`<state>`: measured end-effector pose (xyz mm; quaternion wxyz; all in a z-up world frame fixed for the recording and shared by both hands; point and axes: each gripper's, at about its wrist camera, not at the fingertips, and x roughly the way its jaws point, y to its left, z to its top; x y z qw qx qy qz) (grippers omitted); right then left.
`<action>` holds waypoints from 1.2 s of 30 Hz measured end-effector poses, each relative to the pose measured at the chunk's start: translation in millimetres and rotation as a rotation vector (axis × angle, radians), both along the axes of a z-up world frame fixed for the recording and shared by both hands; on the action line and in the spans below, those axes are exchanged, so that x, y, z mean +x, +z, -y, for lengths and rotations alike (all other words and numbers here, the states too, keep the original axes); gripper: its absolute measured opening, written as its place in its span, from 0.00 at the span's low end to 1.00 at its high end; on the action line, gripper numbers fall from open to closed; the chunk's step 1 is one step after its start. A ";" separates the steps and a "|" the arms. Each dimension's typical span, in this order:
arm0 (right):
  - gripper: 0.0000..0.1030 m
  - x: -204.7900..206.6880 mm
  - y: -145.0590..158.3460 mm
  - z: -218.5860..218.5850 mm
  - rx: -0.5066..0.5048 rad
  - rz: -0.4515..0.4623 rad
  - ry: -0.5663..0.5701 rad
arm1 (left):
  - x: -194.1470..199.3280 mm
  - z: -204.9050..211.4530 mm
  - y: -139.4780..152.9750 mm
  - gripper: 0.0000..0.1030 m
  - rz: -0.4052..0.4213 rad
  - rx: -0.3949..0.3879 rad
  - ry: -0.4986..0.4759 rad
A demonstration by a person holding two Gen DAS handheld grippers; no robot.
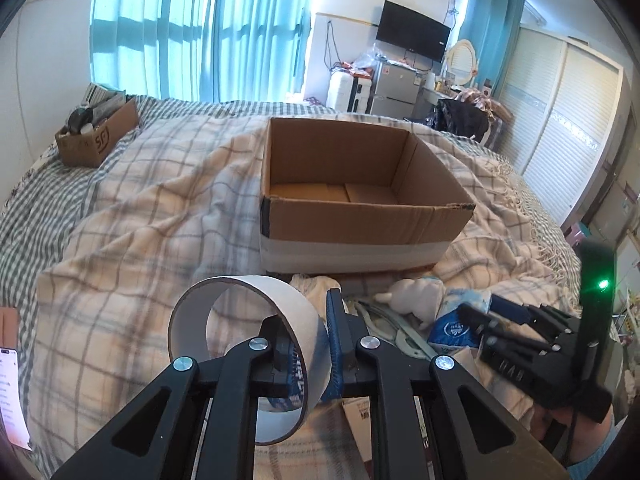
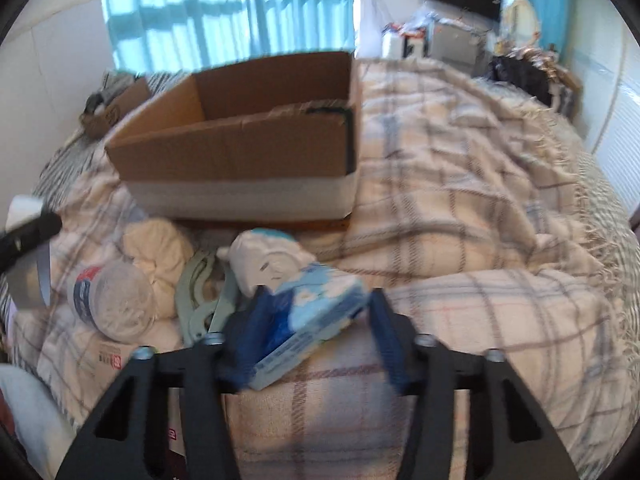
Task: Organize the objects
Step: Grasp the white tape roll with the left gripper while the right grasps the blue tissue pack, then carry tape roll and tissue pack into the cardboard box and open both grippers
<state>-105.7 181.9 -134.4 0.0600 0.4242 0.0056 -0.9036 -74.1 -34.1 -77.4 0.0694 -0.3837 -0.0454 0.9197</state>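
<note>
Tape roll (image 1: 240, 344) sits clamped in our left gripper (image 1: 308, 344) before the empty cardboard box (image 1: 360, 208). Right view: our right gripper (image 2: 316, 340) straddles the tissue pack (image 2: 308, 316), not clearly gripping; clutter remains.

Left gripper (image 1: 306, 354) fingers clamped tight, angled downward, right gripper (image 2: 316, 344) fingers partly apart, angled downward

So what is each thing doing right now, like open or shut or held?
Cardboard box: open, looks empty.
Tape roll: held, lifted off the bed.
Left gripper: shut on the tape roll.
Tissue pack: between the right pads, lying tilted.
Right gripper: open around the tissue pack.
Plastic bottle: lying down.
</note>
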 end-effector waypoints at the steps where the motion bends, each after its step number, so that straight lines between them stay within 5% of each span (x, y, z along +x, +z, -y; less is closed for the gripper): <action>1: 0.34 3.8 3.8 -1.5 -0.007 -0.020 -0.005 | 2.6 0.3 0.5 0.13 -0.002 0.002 0.001; 8: 0.22 21.0 32.8 3.3 0.013 -0.128 -0.018 | 17.2 2.2 4.6 0.13 -0.007 0.023 -0.006; 19: 0.21 26.8 100.2 4.8 0.007 -0.266 0.015 | 0.6 -4.2 39.7 0.13 -0.044 0.053 -0.085; 29: 0.21 -32.6 154.0 23.0 0.028 -0.357 0.086 | -68.0 -10.3 68.2 0.13 -0.075 0.052 -0.131; 36: 0.21 -89.5 155.0 28.3 0.018 -0.358 0.092 | -122.1 -18.0 60.3 0.13 -0.054 0.043 -0.161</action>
